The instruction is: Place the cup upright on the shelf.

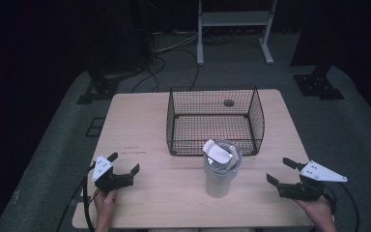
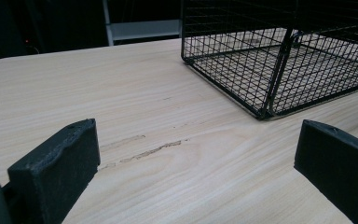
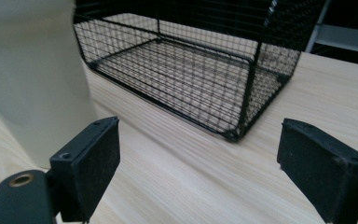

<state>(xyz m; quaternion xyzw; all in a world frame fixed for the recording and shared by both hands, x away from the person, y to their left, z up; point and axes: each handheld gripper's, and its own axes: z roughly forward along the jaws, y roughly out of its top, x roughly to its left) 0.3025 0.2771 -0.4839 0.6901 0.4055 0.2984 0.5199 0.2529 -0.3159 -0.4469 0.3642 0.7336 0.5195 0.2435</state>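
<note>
Hands: we see a hand [image 1: 105, 199] at the bottom left of the high view and another hand [image 1: 317, 209] at the bottom right, each gripping its tool at the near edge of the table.
Left gripper: we find the left gripper [image 1: 124, 163] low over the near left part of the table, its jaws spread wide with only bare wood between them; its own view shows the same gap.
Right gripper: we find the right gripper [image 1: 280, 172] low over the near right part of the table, jaws likewise wide apart and holding nothing.
Tumbler: we see a pale tumbler [image 1: 219, 169] upright between the two grippers, well apart from both, with a clear lid bearing a white flap; in the right gripper view its pale wall [image 3: 32, 79] stands beyond the left jaw.
Wire basket: we see a black wire basket [image 1: 215, 144] just behind the tumbler, in the middle of the table; nothing lies on the mesh floor we can see.
Table: we note a light wooden table [image 1: 140, 125] with faint scuffs in the grain ahead of the left gripper.
Beyond the table: we make out cables [image 1: 159, 63] on grey floor and a pale metal stand [image 1: 234, 19] at the back.
</note>
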